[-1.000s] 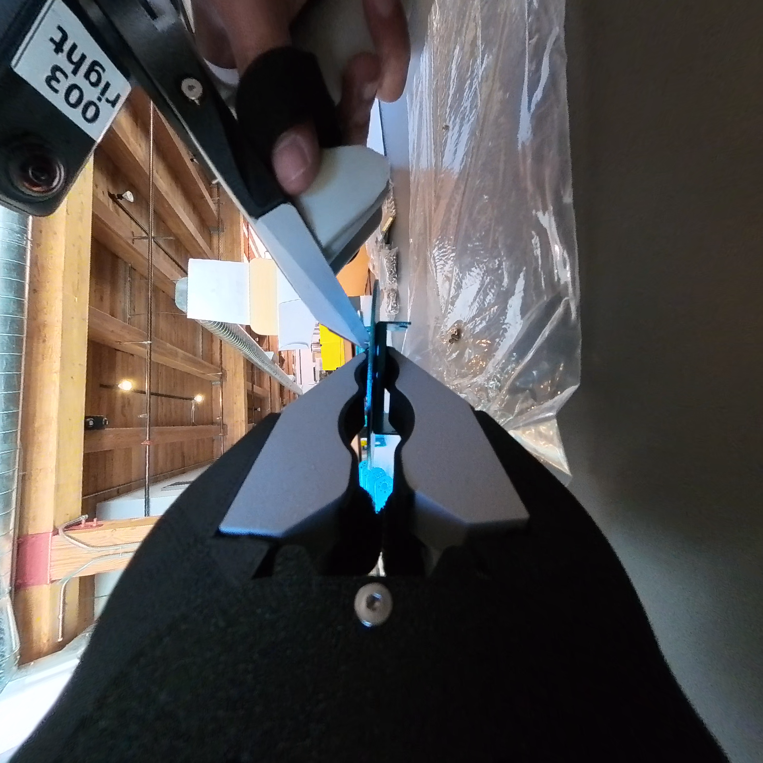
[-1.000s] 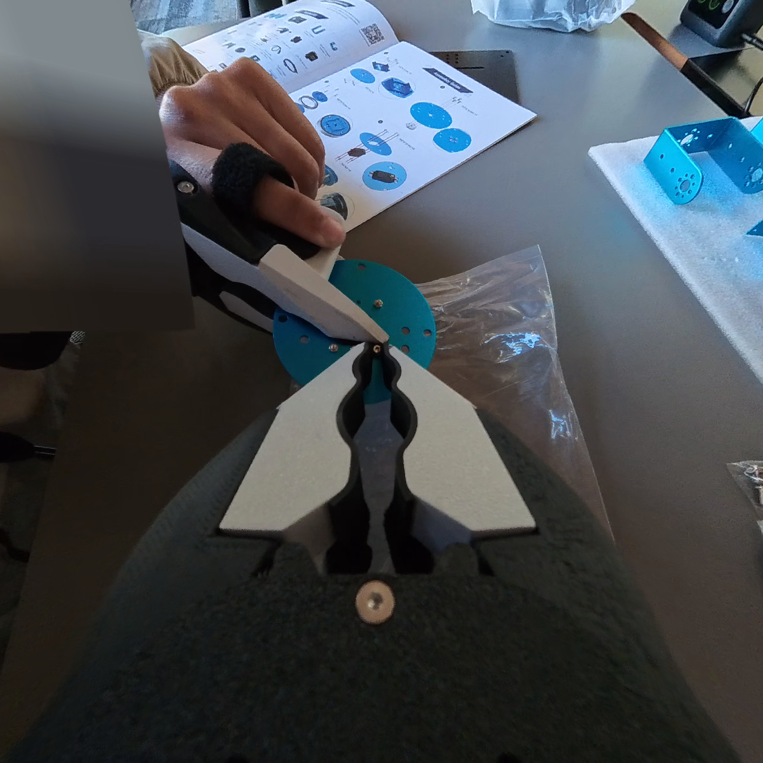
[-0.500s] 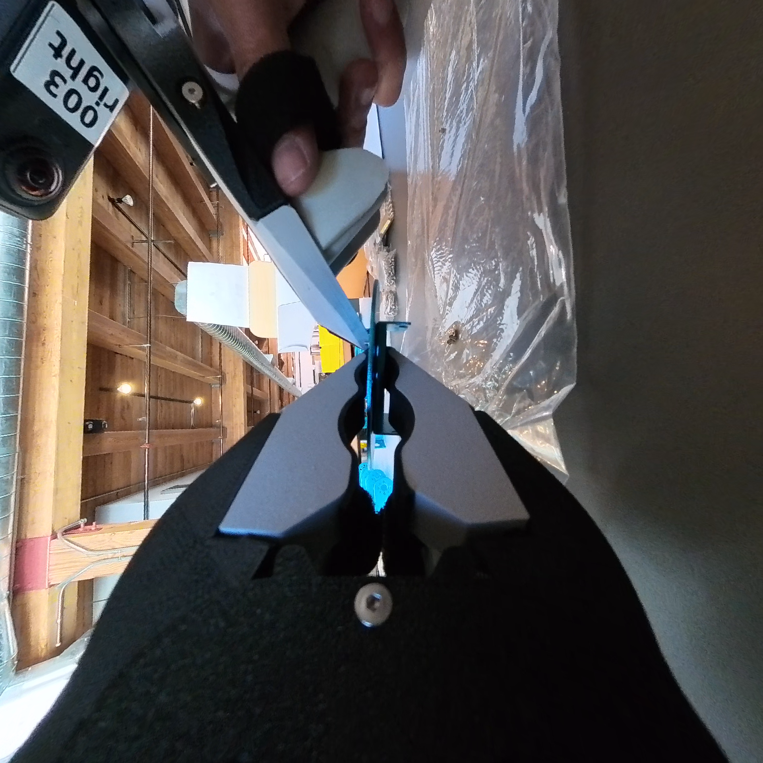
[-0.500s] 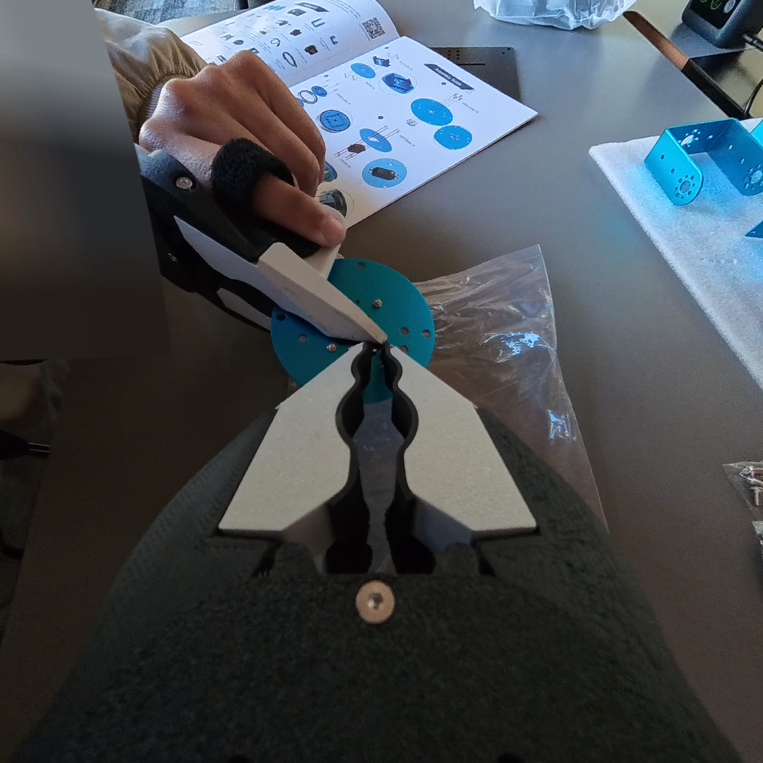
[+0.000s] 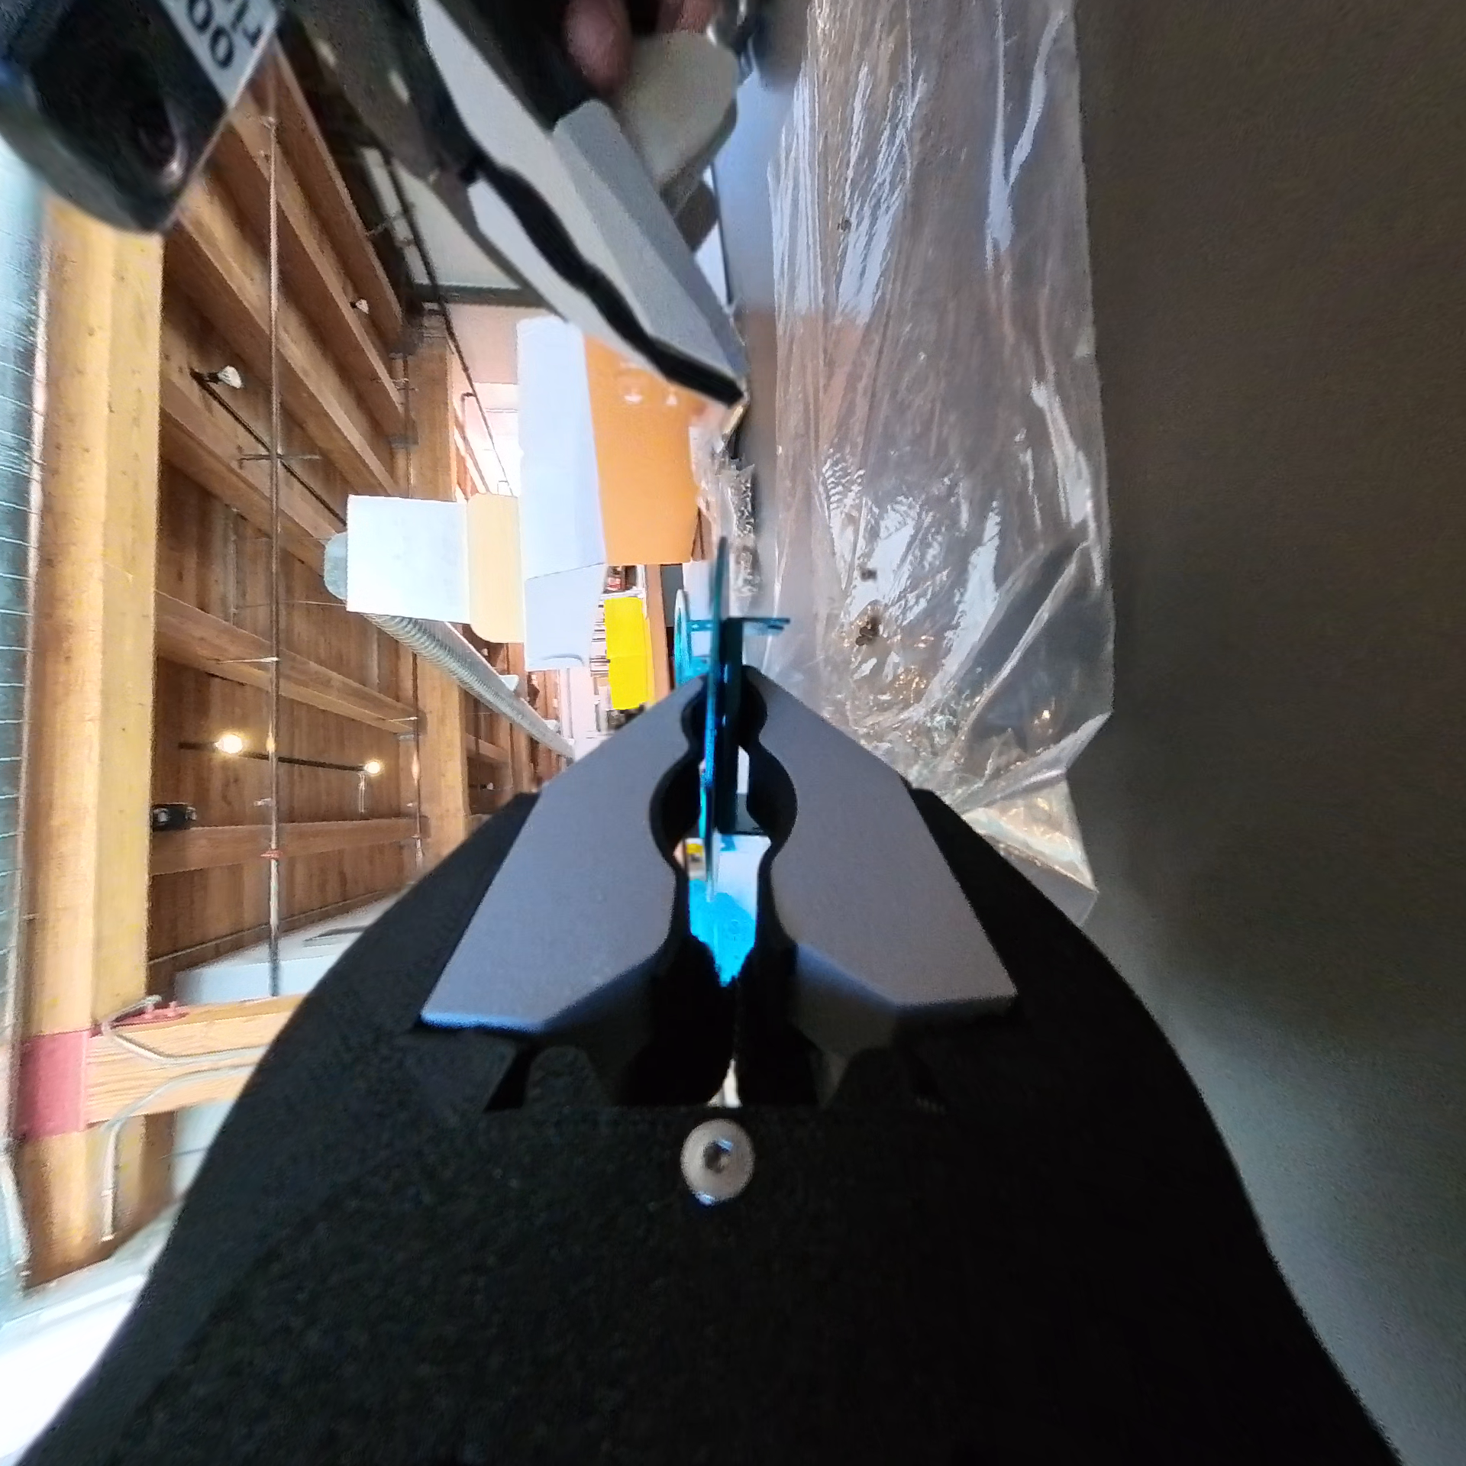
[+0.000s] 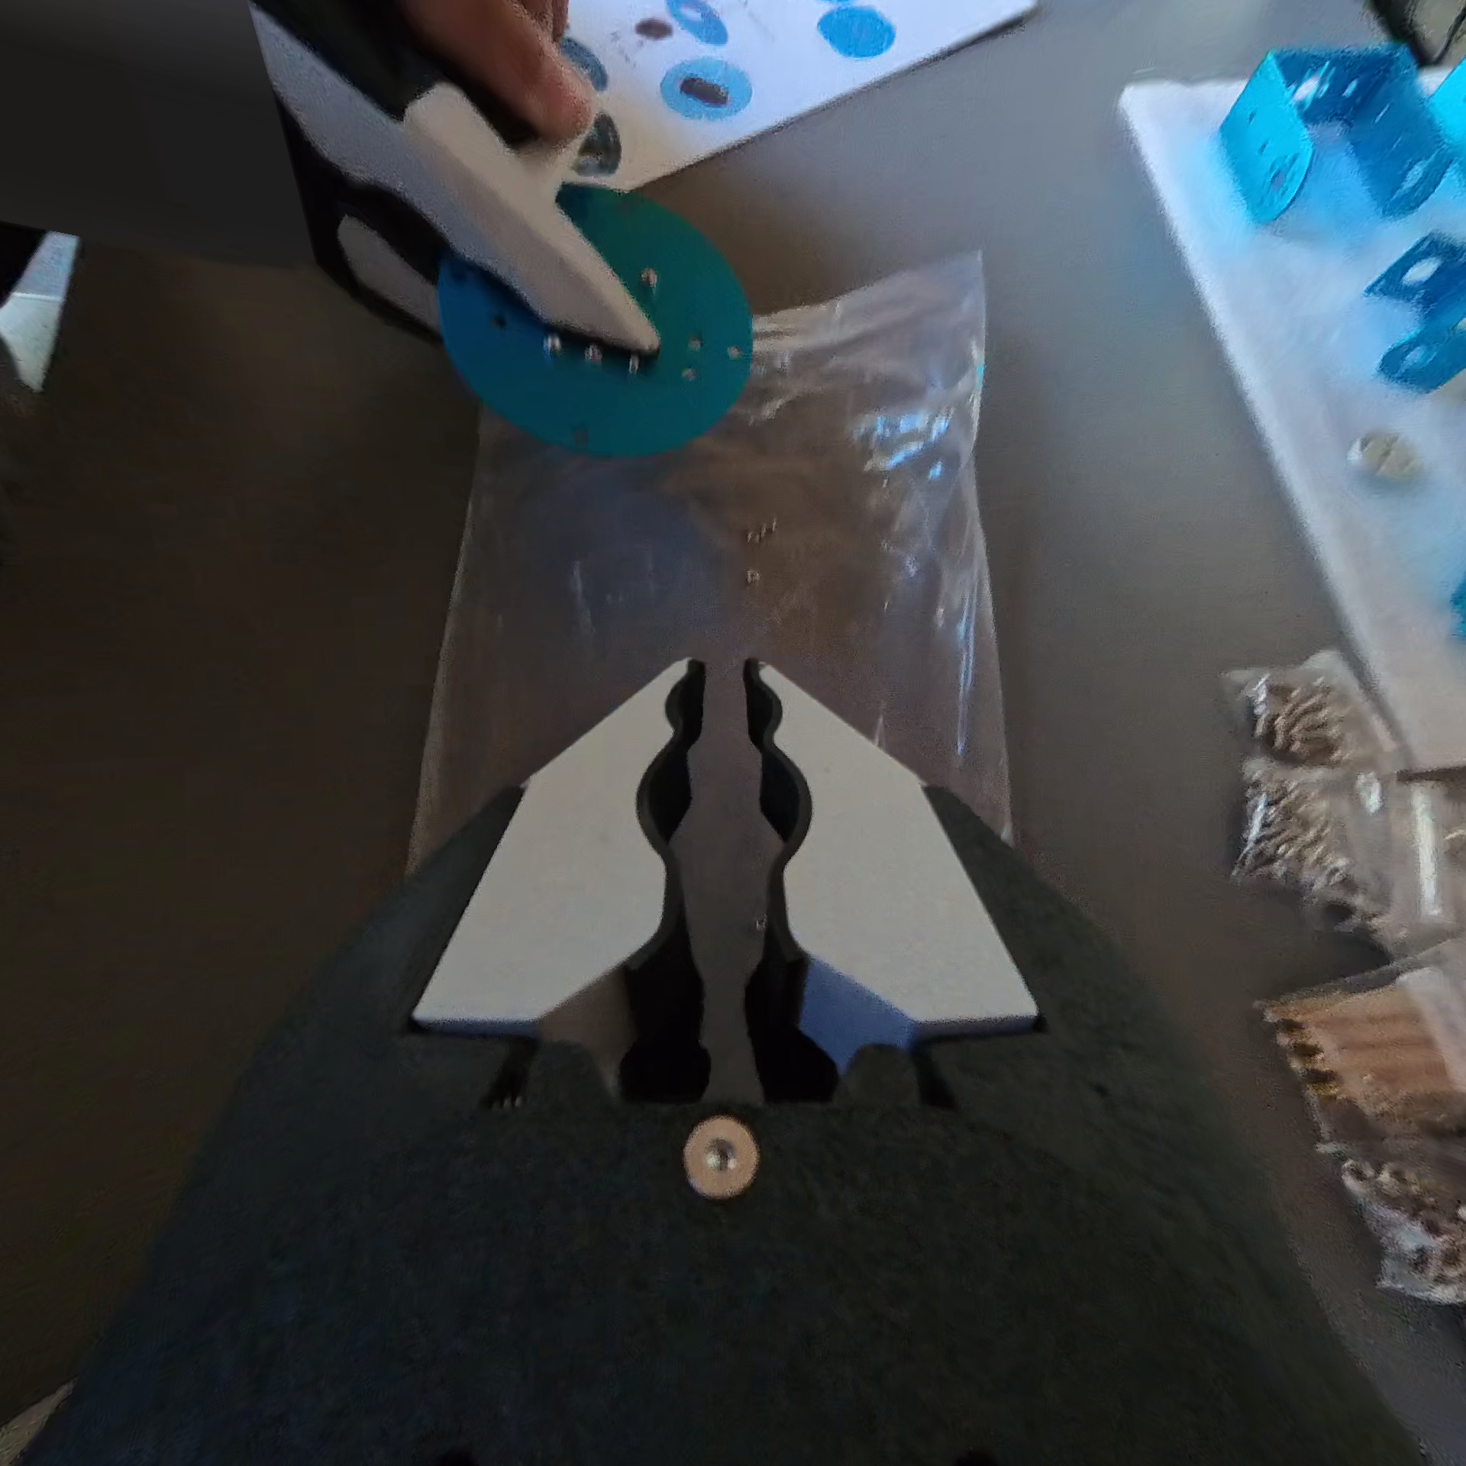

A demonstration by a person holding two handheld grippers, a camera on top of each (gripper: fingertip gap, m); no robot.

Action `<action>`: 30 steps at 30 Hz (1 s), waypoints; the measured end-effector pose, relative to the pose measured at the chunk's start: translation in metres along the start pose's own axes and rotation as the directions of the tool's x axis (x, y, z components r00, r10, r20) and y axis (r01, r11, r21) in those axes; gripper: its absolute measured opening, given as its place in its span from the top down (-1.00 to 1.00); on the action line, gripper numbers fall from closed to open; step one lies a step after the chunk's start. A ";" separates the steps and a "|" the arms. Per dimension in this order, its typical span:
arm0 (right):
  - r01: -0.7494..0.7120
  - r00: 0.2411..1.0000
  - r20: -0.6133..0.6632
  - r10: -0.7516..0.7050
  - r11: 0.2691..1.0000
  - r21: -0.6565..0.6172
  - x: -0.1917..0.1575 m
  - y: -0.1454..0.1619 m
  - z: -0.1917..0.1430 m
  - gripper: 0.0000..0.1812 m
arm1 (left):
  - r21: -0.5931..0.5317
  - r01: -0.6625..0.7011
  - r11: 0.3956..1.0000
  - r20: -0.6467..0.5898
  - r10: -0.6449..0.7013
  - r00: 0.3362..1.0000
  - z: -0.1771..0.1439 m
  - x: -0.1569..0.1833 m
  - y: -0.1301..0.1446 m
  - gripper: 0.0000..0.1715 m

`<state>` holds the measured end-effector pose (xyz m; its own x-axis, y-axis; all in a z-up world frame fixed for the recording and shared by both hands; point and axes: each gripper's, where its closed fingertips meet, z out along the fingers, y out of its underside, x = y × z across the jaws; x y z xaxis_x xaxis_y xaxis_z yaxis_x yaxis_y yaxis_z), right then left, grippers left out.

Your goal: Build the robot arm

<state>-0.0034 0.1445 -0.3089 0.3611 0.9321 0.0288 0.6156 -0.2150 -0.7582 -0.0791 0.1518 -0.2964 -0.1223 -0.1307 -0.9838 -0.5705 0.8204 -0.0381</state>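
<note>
Gleaming teal perforated disc [image 6: 595,333] edge-on between left gripper [image 5: 726,674] fingers.

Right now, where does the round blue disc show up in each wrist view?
Left wrist view: blue disc seen edge-on at centre, clamped in the left tool.
Right wrist view: upper left of centre, face-on, under the left tool's fingers.
Shared landmark: the clear plastic bag beside the disc.
</note>
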 end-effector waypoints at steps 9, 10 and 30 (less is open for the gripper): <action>0.172 0.984 -0.037 -0.172 0.985 -0.020 0.004 -0.012 0.043 0.82 | -0.164 0.106 0.981 -0.040 -0.114 0.993 0.008 -0.010 0.058 0.98; 0.183 0.983 -0.006 -0.183 0.981 -0.068 0.000 -0.010 0.048 0.83 | -0.170 0.113 0.979 -0.030 -0.120 0.992 0.007 -0.013 0.063 0.98; 0.475 0.867 0.329 -0.375 0.820 -0.318 0.003 -0.011 0.060 0.90 | -0.085 0.082 0.993 0.096 -0.074 0.993 0.001 -0.033 0.064 0.98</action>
<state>-0.0511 0.1672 -0.3396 -0.1477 0.9845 0.0948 0.8994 0.1736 -0.4011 -0.1110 0.2092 -0.2661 -0.0012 -0.1365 -0.9906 -0.6452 0.7569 -0.1035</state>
